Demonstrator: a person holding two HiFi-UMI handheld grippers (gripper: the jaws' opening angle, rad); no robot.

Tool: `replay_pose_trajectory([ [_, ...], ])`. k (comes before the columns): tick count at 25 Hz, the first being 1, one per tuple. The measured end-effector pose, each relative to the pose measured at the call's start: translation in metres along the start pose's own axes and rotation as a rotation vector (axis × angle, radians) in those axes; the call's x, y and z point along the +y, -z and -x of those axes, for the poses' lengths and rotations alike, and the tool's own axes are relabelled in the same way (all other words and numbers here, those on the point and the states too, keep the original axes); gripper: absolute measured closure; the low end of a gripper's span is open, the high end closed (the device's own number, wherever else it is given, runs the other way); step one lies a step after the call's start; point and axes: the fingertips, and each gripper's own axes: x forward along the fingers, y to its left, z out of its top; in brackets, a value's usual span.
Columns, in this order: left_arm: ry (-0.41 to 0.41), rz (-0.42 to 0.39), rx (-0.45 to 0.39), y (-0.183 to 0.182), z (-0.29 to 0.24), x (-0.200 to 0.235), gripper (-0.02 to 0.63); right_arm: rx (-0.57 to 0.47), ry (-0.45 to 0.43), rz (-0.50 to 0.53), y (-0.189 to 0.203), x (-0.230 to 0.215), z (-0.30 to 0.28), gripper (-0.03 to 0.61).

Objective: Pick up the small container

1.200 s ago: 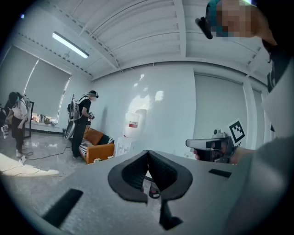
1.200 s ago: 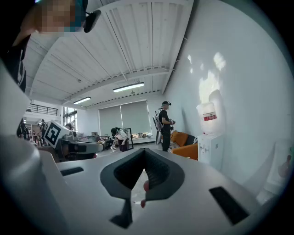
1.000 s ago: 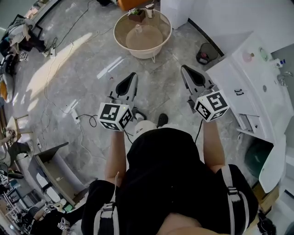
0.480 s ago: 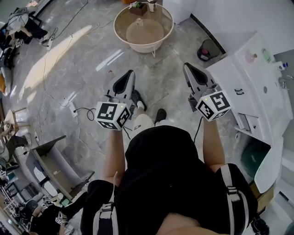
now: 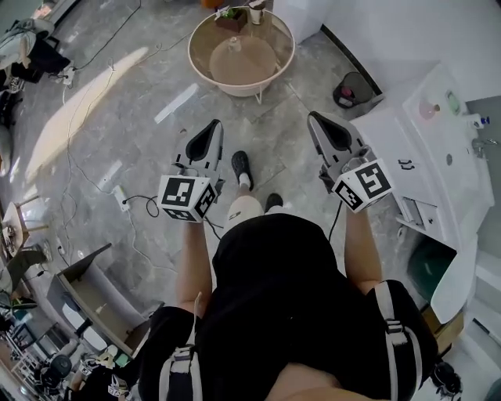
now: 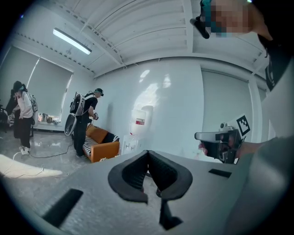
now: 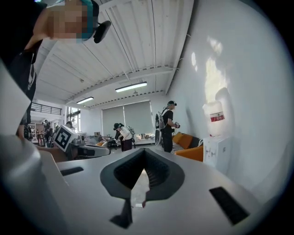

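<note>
A round glass-topped table (image 5: 205,74) stands at the top of the head view, ahead of me on the floor. On it are a small clear container (image 5: 233,45), a cup (image 5: 256,12) and a little plant box (image 5: 232,19) at the far rim. My left gripper (image 5: 211,127) and right gripper (image 5: 315,119) are held out level and side by side, well short of the table. Both are shut and empty: in the left gripper view the gripper (image 6: 148,153) has its pads together, and so does the gripper (image 7: 144,151) in the right gripper view.
A white counter with a sink (image 5: 438,133) runs along the right, with a black bin (image 5: 352,90) near its far end. Cables and a power strip (image 5: 117,196) lie on the floor at left. Other people (image 6: 85,121), an orange sofa (image 6: 103,147) and a water dispenser (image 7: 215,120) stand by the far wall.
The person has stepped forward towards the round table, one shoe now out in front. Both grippers travelled along with the body, still side by side and shut.
</note>
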Motion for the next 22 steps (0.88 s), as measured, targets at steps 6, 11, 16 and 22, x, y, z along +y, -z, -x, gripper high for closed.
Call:
replay_pose_trajectory([
  [6, 0.014, -0.011, -0.025, -0.029, -0.048, 0.062, 0.596, -0.018, 0.017, -0.029, -0.022, -0.024, -0.064, 0.574],
  [11, 0.043, -0.012, -0.026, -0.048, -0.083, 0.102, 0.596, -0.056, 0.043, -0.046, -0.039, -0.042, -0.110, 0.574],
  [16, 0.085, 0.015, 0.012, -0.042, -0.113, 0.128, 0.596, -0.053, 0.074, -0.064, -0.037, -0.053, -0.142, 0.575],
  [22, 0.110, 0.015, 0.044, -0.033, -0.146, 0.142, 0.595, -0.021, 0.068, -0.064, -0.025, -0.071, -0.166, 0.574],
])
